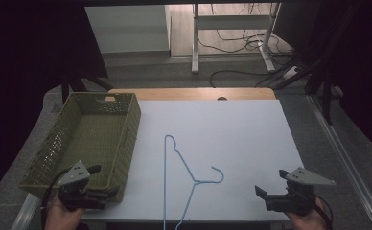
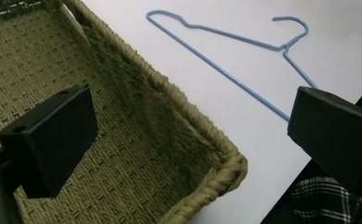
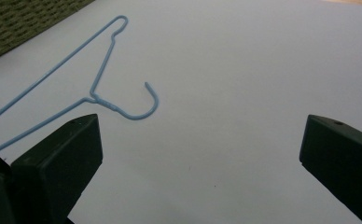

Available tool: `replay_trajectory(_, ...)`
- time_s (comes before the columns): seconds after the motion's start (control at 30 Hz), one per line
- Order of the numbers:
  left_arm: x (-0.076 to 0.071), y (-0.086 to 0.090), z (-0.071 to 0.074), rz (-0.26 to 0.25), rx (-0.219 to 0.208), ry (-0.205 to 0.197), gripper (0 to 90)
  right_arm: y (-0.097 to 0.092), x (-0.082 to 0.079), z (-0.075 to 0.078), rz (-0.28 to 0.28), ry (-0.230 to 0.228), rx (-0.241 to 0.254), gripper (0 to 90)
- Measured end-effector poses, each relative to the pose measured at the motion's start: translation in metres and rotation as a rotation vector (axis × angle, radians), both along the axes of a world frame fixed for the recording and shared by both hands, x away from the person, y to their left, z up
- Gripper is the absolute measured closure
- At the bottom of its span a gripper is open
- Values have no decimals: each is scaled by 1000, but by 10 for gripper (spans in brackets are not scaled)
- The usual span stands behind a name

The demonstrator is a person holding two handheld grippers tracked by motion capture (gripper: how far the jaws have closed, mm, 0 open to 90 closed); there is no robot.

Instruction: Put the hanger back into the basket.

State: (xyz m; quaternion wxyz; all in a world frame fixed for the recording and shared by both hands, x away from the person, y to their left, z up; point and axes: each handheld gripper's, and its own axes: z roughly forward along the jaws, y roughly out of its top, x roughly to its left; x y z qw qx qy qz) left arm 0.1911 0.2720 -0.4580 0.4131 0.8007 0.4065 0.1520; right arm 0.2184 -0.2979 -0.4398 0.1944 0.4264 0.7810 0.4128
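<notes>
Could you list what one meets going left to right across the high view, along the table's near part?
Left gripper → basket → hanger → bare white tabletop → right gripper.

The left gripper (image 1: 103, 179) sits at the lower left of the high view, gripped by a hand (image 1: 62, 214), jaws spread wide. The right gripper (image 1: 270, 183) sits lower right, likewise wide apart, hand (image 1: 308, 218) beneath.

The blue hanger (image 1: 184, 177) runs off the high view's bottom edge.
</notes>
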Motion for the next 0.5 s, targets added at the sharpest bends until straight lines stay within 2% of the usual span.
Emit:
replay_trajectory(0.07, -1, 0, -1, 5, 5, -12, 18, 0, 0, 0, 0, 2, -7, 0)
replay_trajectory(0.2, -1, 3, 0, 3, -24, -17, 21, 2, 1, -1, 3, 4, -14, 0)
replay_trajectory(0.3, -1, 3, -1, 10, -17, -24, 21, 2, 1, -2, 5, 11, -16, 0)
replay_trajectory(0.5, -1, 3, 0, 15, -35, -13, 21, 3, 2, -3, 5, 26, 5, 0)
